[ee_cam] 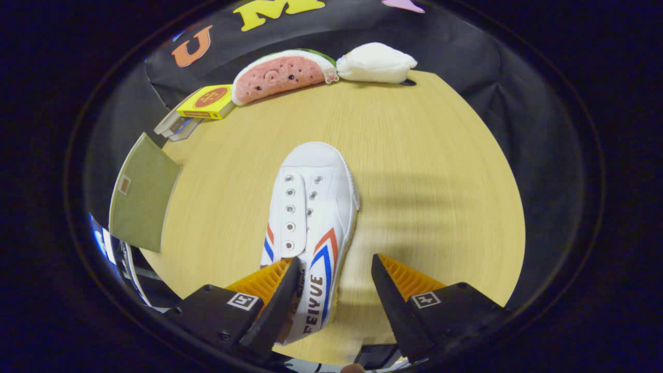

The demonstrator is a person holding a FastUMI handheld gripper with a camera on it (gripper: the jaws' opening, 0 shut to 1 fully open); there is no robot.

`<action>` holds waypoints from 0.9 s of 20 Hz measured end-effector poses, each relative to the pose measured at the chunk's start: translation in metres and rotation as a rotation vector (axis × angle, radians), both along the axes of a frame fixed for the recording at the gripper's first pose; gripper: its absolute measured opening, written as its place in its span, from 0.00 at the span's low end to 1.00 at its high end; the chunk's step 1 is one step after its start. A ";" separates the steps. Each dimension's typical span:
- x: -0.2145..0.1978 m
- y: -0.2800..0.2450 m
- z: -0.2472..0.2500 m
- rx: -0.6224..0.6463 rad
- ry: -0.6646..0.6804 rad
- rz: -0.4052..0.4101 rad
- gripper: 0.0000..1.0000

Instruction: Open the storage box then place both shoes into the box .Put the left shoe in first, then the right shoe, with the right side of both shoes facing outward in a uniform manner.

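A white canvas shoe (311, 207) with red and blue side stripes lies on the wooden table (424, 171), toe pointing away from me. My gripper (334, 264) is open around the shoe's heel end. The left finger (279, 290) sits over the shoe's opening, and the right finger (393, 290) stands a little clear of the shoe's striped side. An olive-green flat panel (142, 191), possibly the storage box's lid, stands at the table's left edge, beyond the left finger. I cannot make out the box's body.
Along the far edge of the table lie a watermelon-slice plush (282, 75), a white plush (375, 63) and a yellow carton (207, 101) on some flat packs. Bare tabletop stretches to the right of the shoe.
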State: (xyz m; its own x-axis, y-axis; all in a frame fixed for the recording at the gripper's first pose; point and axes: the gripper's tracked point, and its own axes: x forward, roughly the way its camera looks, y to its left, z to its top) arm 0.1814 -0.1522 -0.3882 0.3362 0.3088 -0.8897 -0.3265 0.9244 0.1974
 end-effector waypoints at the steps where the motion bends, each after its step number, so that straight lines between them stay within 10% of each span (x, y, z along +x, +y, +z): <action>1: -0.001 0.004 0.002 0.015 0.012 0.007 0.87; 9: 0.000 0.002 0.009 0.046 0.045 -0.104 0.14; 18: -0.051 0.068 0.077 0.172 0.042 -0.163 0.07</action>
State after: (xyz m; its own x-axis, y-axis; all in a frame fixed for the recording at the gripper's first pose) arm 0.1305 -0.0844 -0.3114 0.3577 0.4017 -0.8430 -0.1639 0.9157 0.3668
